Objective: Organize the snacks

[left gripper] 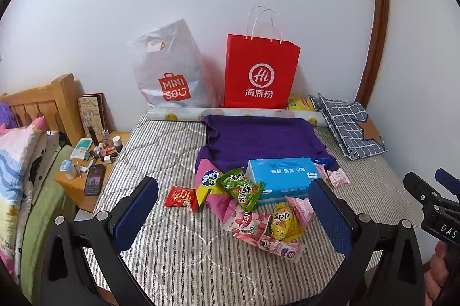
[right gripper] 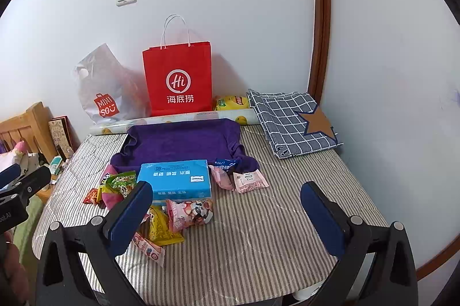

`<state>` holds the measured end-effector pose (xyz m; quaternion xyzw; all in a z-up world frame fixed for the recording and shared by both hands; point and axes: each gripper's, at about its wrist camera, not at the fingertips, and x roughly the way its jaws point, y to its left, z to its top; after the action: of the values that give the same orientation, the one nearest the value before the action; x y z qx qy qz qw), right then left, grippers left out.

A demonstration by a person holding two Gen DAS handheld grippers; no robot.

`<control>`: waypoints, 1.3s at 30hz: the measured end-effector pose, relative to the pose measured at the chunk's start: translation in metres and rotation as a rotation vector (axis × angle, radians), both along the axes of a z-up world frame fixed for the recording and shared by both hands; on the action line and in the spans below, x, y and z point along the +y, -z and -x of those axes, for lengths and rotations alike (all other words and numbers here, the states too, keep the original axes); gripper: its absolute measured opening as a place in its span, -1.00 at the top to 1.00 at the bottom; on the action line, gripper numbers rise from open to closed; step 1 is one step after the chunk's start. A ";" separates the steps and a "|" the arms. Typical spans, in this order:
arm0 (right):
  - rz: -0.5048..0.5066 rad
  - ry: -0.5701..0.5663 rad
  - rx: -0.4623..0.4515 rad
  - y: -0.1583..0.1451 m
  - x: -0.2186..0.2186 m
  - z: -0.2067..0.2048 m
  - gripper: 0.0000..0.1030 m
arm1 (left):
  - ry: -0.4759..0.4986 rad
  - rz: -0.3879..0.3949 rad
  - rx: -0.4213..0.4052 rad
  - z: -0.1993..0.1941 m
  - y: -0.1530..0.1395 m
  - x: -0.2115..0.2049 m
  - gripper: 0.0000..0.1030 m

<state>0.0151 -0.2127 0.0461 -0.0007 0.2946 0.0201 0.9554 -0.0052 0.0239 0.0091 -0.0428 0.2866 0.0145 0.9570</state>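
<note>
Several snack packets lie on a striped mattress (left gripper: 172,263) in front of a blue box (left gripper: 281,176): a red packet (left gripper: 180,198), a green packet (left gripper: 243,188), a yellow packet (left gripper: 284,221) and pink packets (left gripper: 248,222). In the right wrist view the blue box (right gripper: 175,179) has a pink panda packet (right gripper: 191,212) and a yellow packet (right gripper: 161,228) before it, and a pink sachet (right gripper: 250,181) to its right. My left gripper (left gripper: 235,208) is open above the pile, holding nothing. My right gripper (right gripper: 227,208) is open and empty, over the mattress right of the pile.
A purple cloth (left gripper: 258,139) lies behind the box. A red paper bag (left gripper: 260,73) and a white plastic bag (left gripper: 169,67) stand against the wall. A checked folded cloth (right gripper: 290,122) is at the back right. A bedside table (left gripper: 86,168) with small items and a phone is left.
</note>
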 end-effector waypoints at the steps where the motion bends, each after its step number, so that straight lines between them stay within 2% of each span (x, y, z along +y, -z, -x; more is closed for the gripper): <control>1: 0.002 0.002 0.001 0.000 0.000 0.000 -1.00 | 0.000 0.001 0.000 0.000 0.000 0.000 -1.00; 39: -0.003 -0.003 0.000 0.001 0.002 0.003 -1.00 | 0.003 0.011 0.007 0.001 0.002 0.001 -1.00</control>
<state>0.0124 -0.2105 0.0454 0.0004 0.2946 0.0219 0.9554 -0.0061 0.0246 0.0071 -0.0474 0.2899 0.0116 0.9558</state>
